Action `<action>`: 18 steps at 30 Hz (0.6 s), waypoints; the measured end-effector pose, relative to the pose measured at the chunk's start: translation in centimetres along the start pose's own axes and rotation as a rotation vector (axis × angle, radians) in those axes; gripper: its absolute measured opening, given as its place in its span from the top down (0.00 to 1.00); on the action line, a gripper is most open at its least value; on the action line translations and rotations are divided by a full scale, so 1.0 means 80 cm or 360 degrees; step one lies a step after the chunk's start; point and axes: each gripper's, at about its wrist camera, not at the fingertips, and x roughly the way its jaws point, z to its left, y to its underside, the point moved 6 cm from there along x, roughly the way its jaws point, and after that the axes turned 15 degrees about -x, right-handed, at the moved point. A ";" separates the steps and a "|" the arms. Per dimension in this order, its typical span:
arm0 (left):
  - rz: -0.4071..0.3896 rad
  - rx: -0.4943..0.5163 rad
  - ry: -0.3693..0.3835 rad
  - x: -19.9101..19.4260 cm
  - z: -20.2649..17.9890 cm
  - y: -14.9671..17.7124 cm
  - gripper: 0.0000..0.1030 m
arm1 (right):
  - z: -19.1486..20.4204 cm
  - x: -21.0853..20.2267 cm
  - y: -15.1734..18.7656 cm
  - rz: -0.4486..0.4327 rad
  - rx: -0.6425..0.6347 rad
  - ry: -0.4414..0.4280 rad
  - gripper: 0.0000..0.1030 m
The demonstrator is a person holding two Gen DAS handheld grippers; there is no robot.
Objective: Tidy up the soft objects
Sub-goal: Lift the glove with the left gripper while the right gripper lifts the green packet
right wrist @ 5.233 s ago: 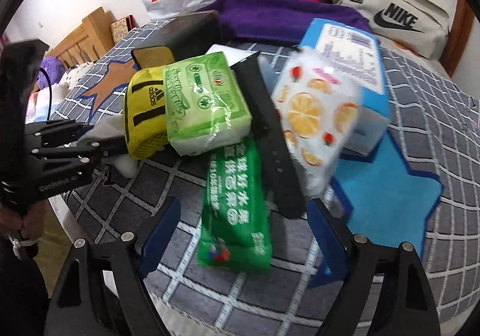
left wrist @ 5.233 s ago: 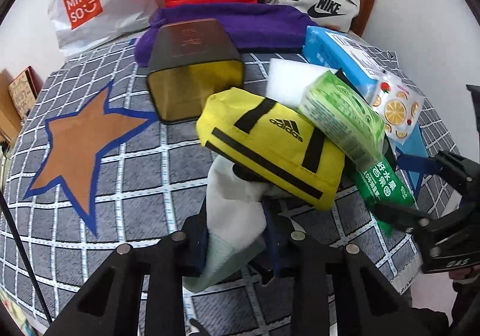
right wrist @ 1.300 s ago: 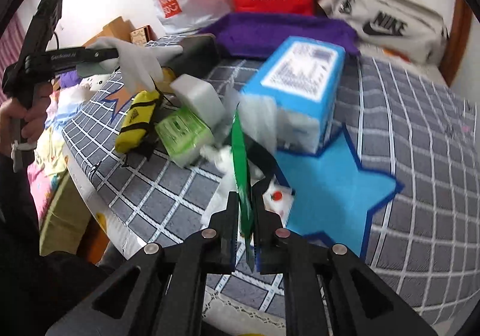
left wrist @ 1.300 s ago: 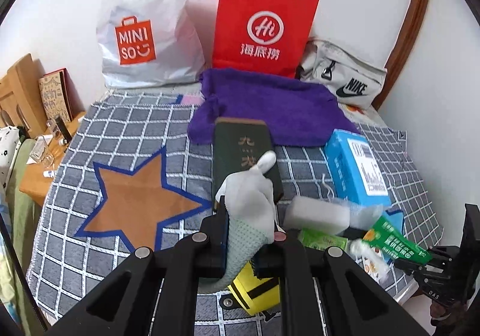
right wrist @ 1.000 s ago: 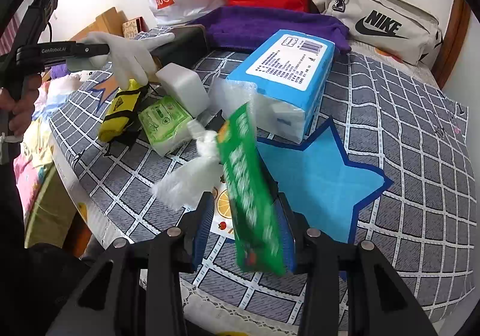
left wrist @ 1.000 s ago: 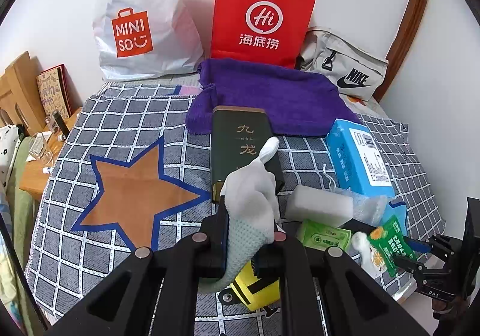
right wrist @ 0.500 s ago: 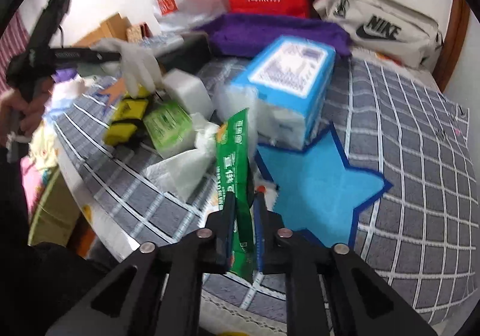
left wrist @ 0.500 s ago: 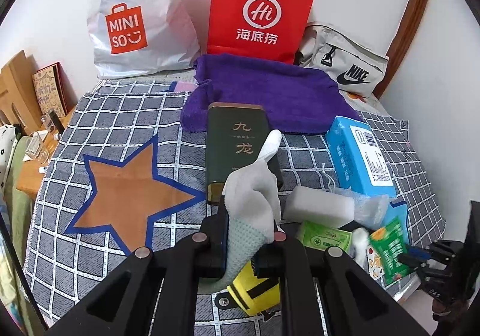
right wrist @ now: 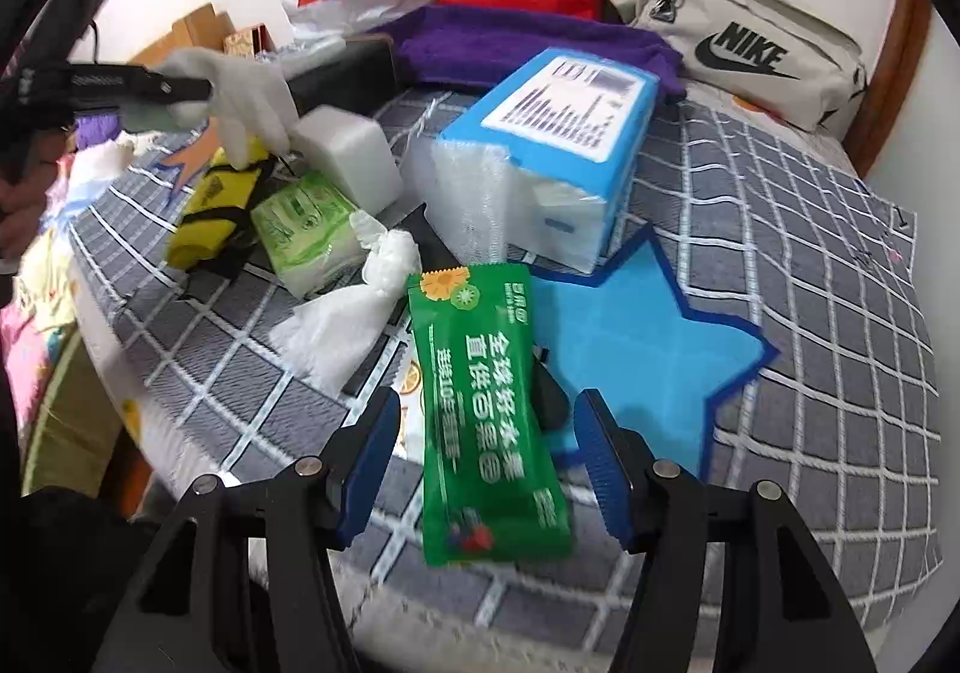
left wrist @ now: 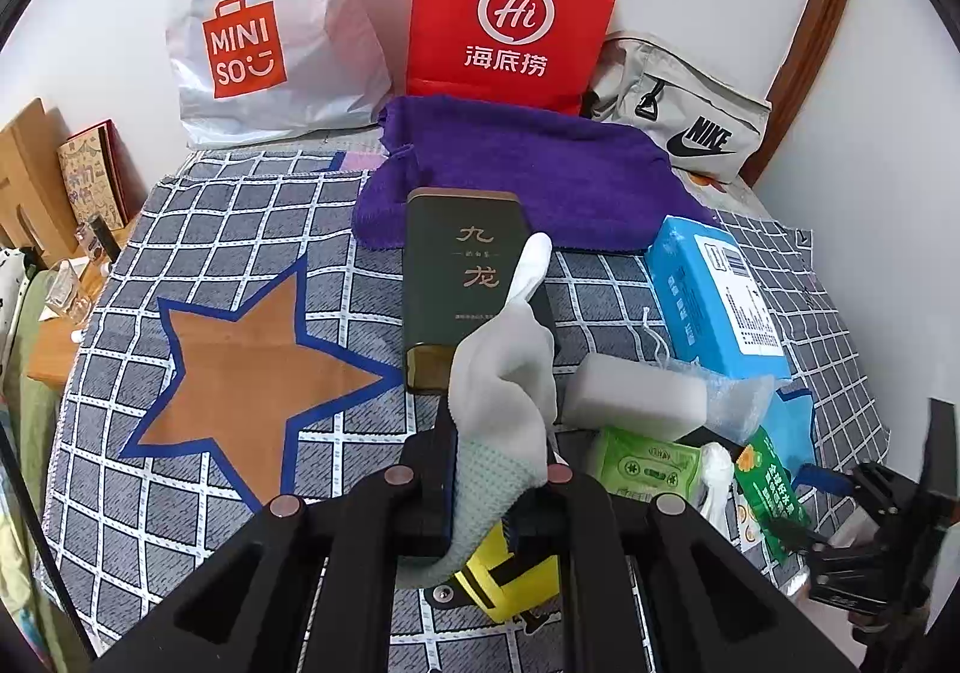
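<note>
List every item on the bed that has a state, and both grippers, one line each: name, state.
left gripper: jaws shut on the white glove, held up off the bed.
right gripper: jaws opening, pads clear of the green packet between them.
green packet: lying flat, sealed.
blue tissue pack: resting on the blanket, wrapped.
dark tin: lying flat, closed.
purple towel: spread, rumpled.
yellow pouch: lying on its side.

- The left gripper [left wrist: 501, 478] is seen low in the left wrist frame, its jaws clamped tight on a white glove [left wrist: 510, 373].
- The right gripper [right wrist: 486, 463] sits at the bottom centre of the right wrist frame, its jaws opening, with a green packet [right wrist: 480, 415] lying free between the blue pads [right wrist: 600, 457].
</note>
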 end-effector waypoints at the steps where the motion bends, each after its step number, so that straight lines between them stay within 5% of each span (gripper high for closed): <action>1: -0.0003 -0.0004 0.0000 -0.002 0.001 0.000 0.89 | 0.003 0.006 -0.001 0.0014 -0.0019 0.0005 0.45; 3: -0.0011 -0.0013 0.0003 -0.004 0.003 -0.002 0.89 | 0.006 0.015 0.000 0.0062 -0.0063 0.0047 0.66; 18: -0.0213 -0.0013 0.0169 -0.057 -0.012 -0.058 0.89 | -0.028 -0.075 -0.053 -0.0295 0.0086 -0.0092 0.70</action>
